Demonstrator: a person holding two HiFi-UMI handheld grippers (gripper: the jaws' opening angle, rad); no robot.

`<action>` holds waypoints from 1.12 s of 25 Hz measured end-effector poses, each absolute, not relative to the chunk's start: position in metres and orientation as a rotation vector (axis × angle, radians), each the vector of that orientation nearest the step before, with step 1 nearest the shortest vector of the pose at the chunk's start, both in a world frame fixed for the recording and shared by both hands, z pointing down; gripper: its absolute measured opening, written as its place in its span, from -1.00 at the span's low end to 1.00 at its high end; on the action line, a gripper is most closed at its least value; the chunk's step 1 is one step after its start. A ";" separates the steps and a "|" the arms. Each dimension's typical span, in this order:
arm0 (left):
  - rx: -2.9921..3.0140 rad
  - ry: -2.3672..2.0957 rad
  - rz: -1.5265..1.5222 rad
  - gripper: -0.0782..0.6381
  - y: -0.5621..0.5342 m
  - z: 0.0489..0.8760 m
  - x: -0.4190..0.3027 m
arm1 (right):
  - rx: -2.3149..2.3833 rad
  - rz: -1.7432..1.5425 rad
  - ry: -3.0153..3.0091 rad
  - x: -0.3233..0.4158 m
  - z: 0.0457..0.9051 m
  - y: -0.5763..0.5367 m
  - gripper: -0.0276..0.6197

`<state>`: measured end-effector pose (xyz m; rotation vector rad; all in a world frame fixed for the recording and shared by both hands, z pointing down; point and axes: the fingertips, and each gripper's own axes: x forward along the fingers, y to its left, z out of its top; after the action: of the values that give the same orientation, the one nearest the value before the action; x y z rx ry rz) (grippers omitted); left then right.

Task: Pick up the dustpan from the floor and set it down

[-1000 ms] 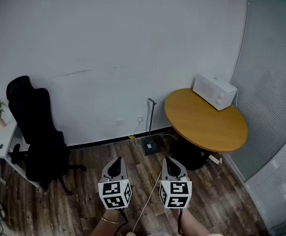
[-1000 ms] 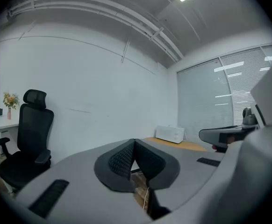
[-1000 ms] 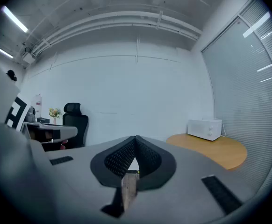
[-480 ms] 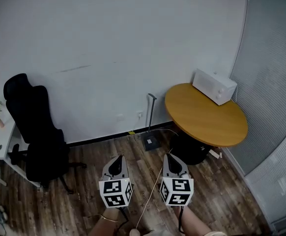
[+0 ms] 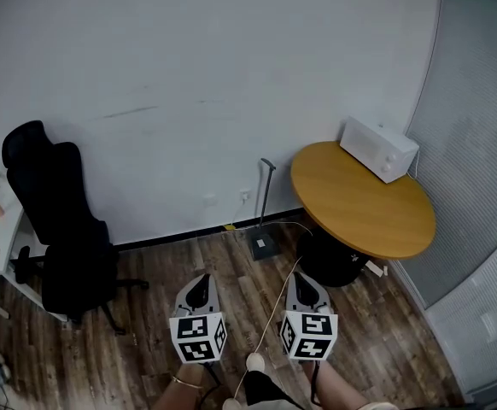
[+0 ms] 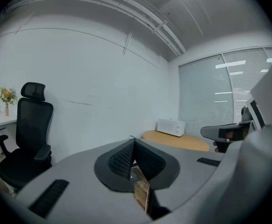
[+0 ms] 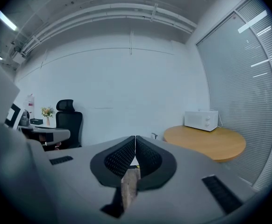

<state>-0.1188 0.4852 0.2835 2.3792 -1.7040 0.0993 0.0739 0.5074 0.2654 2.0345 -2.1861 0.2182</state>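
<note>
Fingers (image 6: 121, 158) of the left gripper (image 5: 199, 278) meet, empty; so do the right gripper's (image 5: 303, 278). The dustpan (image 5: 262, 244) stands on the floor (image 5: 146, 348) by the wall (image 5: 189, 75), beside the round table (image 5: 359, 220); in the right gripper view only its handle tip (image 7: 153, 135) shows

dustpan (image 5: 262, 245) | dark grey, long handle | upright | on floor against wall

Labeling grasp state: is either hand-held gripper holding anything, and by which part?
Nothing held. Left hand-held gripper and right hand-held gripper both have jaws shut and empty; the dustpan stands untouched by the wall.
</note>
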 end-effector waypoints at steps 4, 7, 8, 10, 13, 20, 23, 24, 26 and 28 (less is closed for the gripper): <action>2.370 -1.727 0.104 -0.77 0.456 0.288 -0.116 | 2.049 0.217 -2.189 0.082 0.268 0.476 -0.82; 2.362 -1.744 0.095 -0.76 0.428 0.288 -0.104 | 2.046 0.219 -2.196 0.094 0.268 0.447 -0.82; 2.362 -1.747 0.093 -0.76 0.417 0.287 -0.099 | 2.046 0.217 -2.199 0.099 0.267 0.436 -0.82; 2.362 -1.752 0.091 -0.77 0.397 0.285 -0.089 | 2.048 0.218 -2.206 0.109 0.264 0.415 -0.82; 2.355 -1.766 0.091 -0.77 0.369 0.282 -0.076 | 2.040 0.222 -2.218 0.122 0.261 0.383 -0.82; 2.325 -1.800 0.116 -0.77 0.313 0.282 -0.058 | 2.018 0.248 -2.234 0.147 0.265 0.320 -0.82; 2.321 -1.812 0.137 -0.77 0.296 0.285 -0.050 | 2.000 0.271 -2.251 0.155 0.270 0.298 -0.82; 2.317 -1.815 0.141 -0.77 0.291 0.286 -0.048 | 1.993 0.277 -2.258 0.158 0.272 0.292 -0.82; 2.304 -1.820 0.145 -0.76 0.281 0.289 -0.043 | 1.981 0.290 -2.270 0.162 0.276 0.280 -0.82; 2.290 -1.826 0.155 -0.76 0.271 0.293 -0.042 | 1.971 0.309 -2.277 0.164 0.282 0.268 -0.82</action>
<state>-0.0418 0.2709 0.2933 2.2896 -1.8258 0.1550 0.1640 0.2680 0.2815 1.9708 -2.2766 0.3088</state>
